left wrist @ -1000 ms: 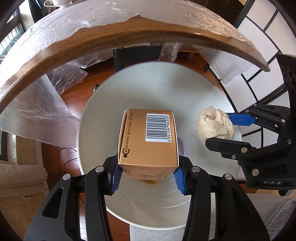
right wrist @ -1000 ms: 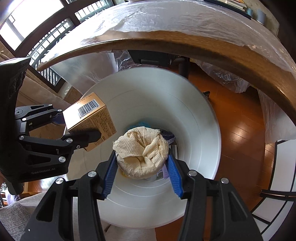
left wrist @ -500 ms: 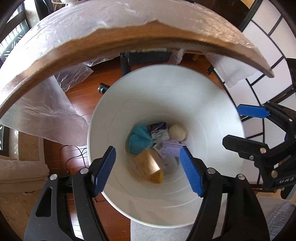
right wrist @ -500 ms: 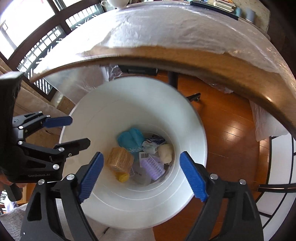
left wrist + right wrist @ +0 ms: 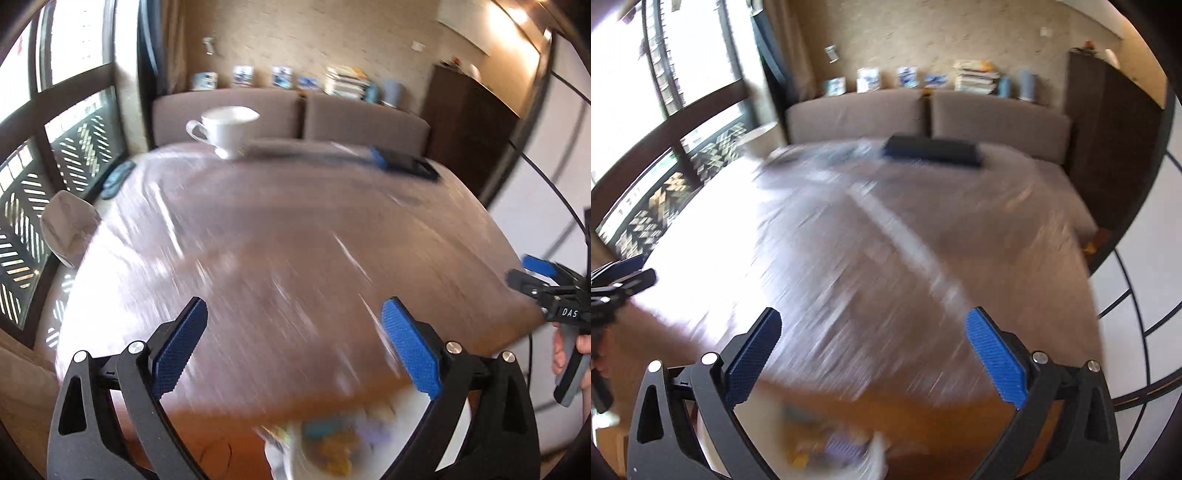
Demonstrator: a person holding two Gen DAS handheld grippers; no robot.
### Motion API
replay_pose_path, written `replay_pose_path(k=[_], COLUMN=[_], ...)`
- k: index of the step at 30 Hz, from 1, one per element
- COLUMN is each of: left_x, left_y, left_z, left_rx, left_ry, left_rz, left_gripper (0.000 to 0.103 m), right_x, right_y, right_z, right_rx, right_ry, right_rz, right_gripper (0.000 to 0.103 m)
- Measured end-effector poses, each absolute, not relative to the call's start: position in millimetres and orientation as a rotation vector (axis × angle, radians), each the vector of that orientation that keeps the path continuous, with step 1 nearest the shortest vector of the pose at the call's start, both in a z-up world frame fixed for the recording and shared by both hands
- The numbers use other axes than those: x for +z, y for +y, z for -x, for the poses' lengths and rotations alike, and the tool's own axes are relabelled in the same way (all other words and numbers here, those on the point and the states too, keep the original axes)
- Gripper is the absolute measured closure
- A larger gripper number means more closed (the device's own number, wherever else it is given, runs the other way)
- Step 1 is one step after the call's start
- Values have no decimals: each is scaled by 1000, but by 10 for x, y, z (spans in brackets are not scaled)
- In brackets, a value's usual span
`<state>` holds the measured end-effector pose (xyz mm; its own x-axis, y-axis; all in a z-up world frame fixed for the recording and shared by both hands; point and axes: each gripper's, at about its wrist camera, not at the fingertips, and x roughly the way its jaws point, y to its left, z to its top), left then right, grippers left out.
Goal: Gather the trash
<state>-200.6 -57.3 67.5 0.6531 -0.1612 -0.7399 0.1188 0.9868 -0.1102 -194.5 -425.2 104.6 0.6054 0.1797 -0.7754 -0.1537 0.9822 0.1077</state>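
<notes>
Both views are blurred by motion. My left gripper (image 5: 295, 347) stands wide, its jaws still opening, with nothing between the blue pads. My right gripper (image 5: 873, 354) is also spread wide and opening, likewise empty; it shows too at the right edge of the left wrist view (image 5: 532, 273). Both hang above the near edge of a round wooden table (image 5: 280, 240) covered in clear plastic. Below that edge I catch the white bin (image 5: 280, 454) holding several pieces of trash (image 5: 332, 443); its contents (image 5: 834, 443) also peek out low in the right wrist view.
A white cup (image 5: 225, 129) stands at the table's far side, with a dark flat object (image 5: 406, 162) to its right. Behind the table are a brown sofa (image 5: 332, 114), a shelf of books, a window at left and a dark cabinet (image 5: 465, 122).
Both grippers let go of the cardboard box and the crumpled paper, which dropped into the bin. Both then opened wide, rose and tilted up from the bin to the tabletop.
</notes>
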Motion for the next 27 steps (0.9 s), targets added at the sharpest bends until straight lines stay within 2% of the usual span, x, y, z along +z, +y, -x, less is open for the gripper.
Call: replay_pose_path(k=[7,13,27], left_x=[404,200,59], left_y=[-216,-110,-87], left_z=[952,442,114], left_rx=[-14,22,34], left_ry=[881,925,957], left_rz=[56,51,23], left_gripper=[6,6,6], right_x=[780,557,343], right_y=[-4670,-4921,-5324], right_z=[883,423,101], right_rx=[34,-26,-85], right_ry=[944,970,987], right_rz=[-15,-9,-58], right_gripper=[5,5,4])
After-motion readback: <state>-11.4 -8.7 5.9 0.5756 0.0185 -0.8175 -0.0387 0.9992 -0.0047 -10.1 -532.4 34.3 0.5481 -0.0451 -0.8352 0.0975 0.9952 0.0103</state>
